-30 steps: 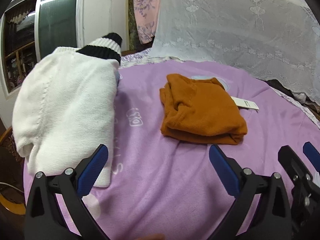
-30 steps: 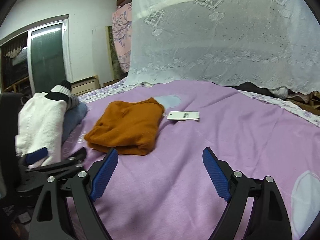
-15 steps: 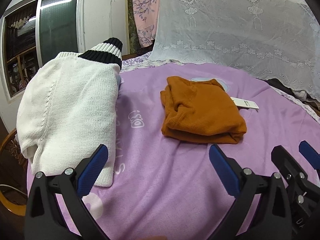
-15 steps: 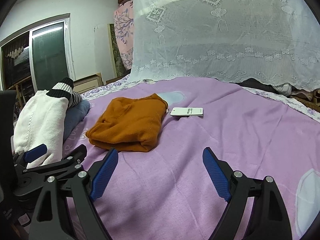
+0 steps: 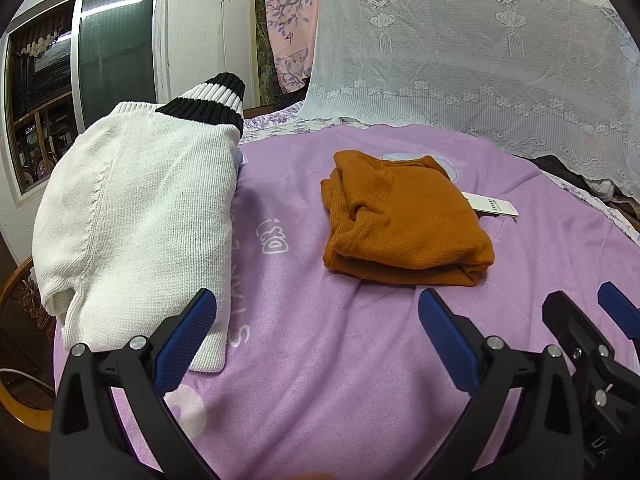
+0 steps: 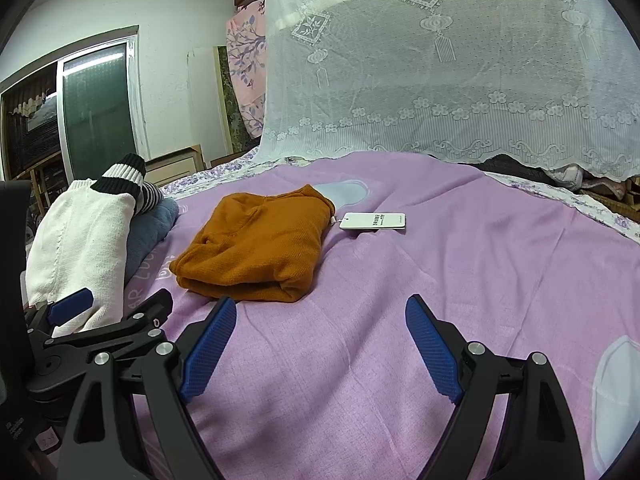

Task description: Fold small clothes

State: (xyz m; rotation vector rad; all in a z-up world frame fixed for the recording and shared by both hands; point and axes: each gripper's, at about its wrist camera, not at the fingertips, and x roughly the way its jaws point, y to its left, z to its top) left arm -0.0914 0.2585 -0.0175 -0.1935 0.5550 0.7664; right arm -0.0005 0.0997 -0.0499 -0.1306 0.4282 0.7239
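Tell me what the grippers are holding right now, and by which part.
Nothing. The left gripper and right gripper are open over the purple bedspread.

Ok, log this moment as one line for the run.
left gripper: open, empty | right gripper: open, empty | orange garment: folded on purple bedspread, tag beside | white sweater: on pile at left

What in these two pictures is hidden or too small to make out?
- Print on the white tag: too small to read in either view.
- Blue garment: mostly covered by the white sweater in both views.
- Dark items behind the lace curtain: hidden, both views.
- Sheet lettering: partly covered by the sweater, left view.
- Orange garment: folded, its type unclear.
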